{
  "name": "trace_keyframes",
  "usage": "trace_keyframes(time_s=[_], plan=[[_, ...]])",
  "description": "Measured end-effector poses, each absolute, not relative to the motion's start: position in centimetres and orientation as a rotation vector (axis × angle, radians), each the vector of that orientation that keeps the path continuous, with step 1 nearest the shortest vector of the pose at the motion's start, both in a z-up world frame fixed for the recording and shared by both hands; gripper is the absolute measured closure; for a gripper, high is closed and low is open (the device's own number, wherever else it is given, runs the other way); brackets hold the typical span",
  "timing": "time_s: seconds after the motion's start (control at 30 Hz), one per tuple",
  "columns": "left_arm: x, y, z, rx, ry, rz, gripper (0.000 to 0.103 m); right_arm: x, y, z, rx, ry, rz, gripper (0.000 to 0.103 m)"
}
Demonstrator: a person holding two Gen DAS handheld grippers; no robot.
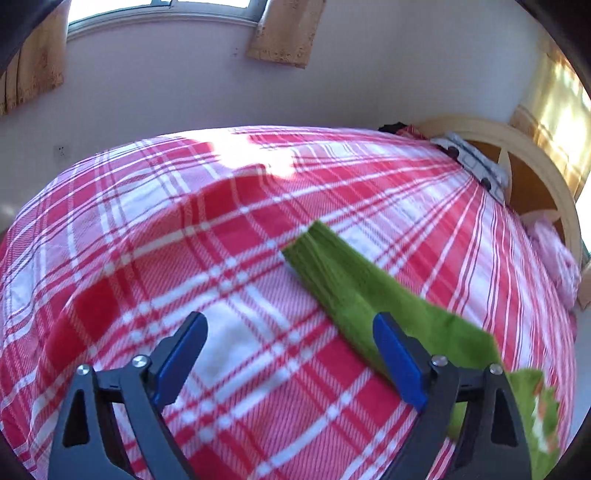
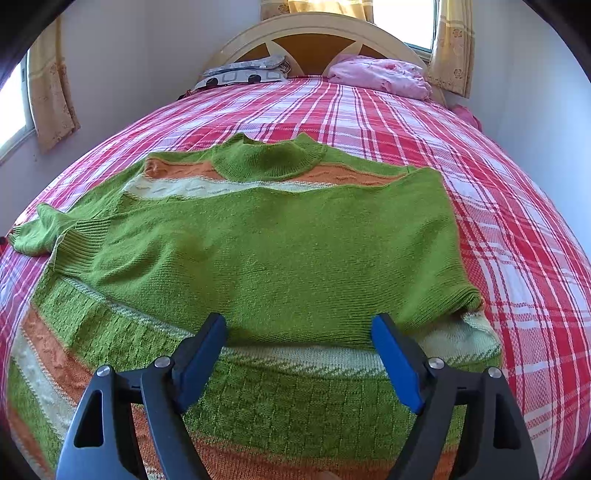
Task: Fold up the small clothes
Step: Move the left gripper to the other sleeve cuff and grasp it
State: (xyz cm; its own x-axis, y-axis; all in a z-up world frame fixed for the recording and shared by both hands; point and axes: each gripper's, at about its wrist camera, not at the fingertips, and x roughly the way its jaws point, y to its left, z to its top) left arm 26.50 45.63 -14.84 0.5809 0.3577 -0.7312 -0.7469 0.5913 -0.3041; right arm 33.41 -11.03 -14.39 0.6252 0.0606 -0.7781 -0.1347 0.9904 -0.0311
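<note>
A green knitted sweater [image 2: 280,243] with orange and cream stripes lies flat on the red plaid bed [image 2: 498,229]. Its right sleeve is folded across the body; its left sleeve [image 2: 40,232] sticks out to the left. My right gripper [image 2: 299,332] is open and empty, just above the sweater's lower middle. In the left wrist view the left sleeve [image 1: 340,280] stretches diagonally across the bed [image 1: 184,240]. My left gripper [image 1: 290,332] is open and empty above the bed, its right finger [image 1: 397,362] over the sleeve.
A wooden headboard [image 2: 317,33] stands at the far end, with a patterned pillow [image 2: 243,74] and a pink bundle of cloth [image 2: 380,75] in front of it. Walls, windows and yellow curtains [image 2: 48,99] surround the bed.
</note>
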Motion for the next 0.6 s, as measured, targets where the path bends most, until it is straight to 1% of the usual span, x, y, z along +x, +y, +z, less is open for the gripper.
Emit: trace_keyframes(time_s=[0.07,0.13,0.17,0.2,0.23,0.3,0.47,0.5,0.53,0.57,0.6], plan=[[27.3,46.3,-15.0,-0.665,0.663,0.683,0.01,33.4,-11.0,-14.4,-0.089,0.889,0.112,0.021],[28.3,46.9,-15.4,-0.667,0.683,0.683,0.016,33.4,-11.0,-14.4,-0.089,0.889,0.112,0.021],[28.9,47.2,-15.8,-0.68,0.696,0.666,0.017,33.4,-11.0,-14.4,-0.089,0.889,0.113,0.021],[29.2,47.4,-16.1,-0.689,0.713,0.658,0.022,33.4,-11.1,-14.4,-0.088,0.889,0.113,0.02],[29.6,47.6,-16.5,-0.698,0.723,0.662,0.03,33.4,-11.1,-14.4,-0.087,0.889,0.114,0.02],[30.2,47.9,-16.7,-0.679,0.725,0.676,0.03,33.4,-11.1,-14.4,-0.085,0.889,0.115,0.02],[30.5,49.0,-16.6,-0.709,0.682,0.683,0.037,33.4,-11.0,-14.4,-0.081,0.888,0.119,0.019],[30.5,49.1,-16.6,-0.711,0.678,0.684,0.044,33.4,-10.9,-14.4,-0.08,0.888,0.12,0.019],[30.5,49.1,-16.7,-0.711,0.677,0.68,0.054,33.4,-11.0,-14.4,-0.081,0.888,0.119,0.019],[30.5,49.1,-16.7,-0.713,0.675,0.669,0.059,33.4,-11.0,-14.4,-0.081,0.888,0.119,0.019],[30.7,49.2,-16.8,-0.716,0.677,0.659,0.072,33.4,-11.0,-14.4,-0.08,0.888,0.12,0.018]])
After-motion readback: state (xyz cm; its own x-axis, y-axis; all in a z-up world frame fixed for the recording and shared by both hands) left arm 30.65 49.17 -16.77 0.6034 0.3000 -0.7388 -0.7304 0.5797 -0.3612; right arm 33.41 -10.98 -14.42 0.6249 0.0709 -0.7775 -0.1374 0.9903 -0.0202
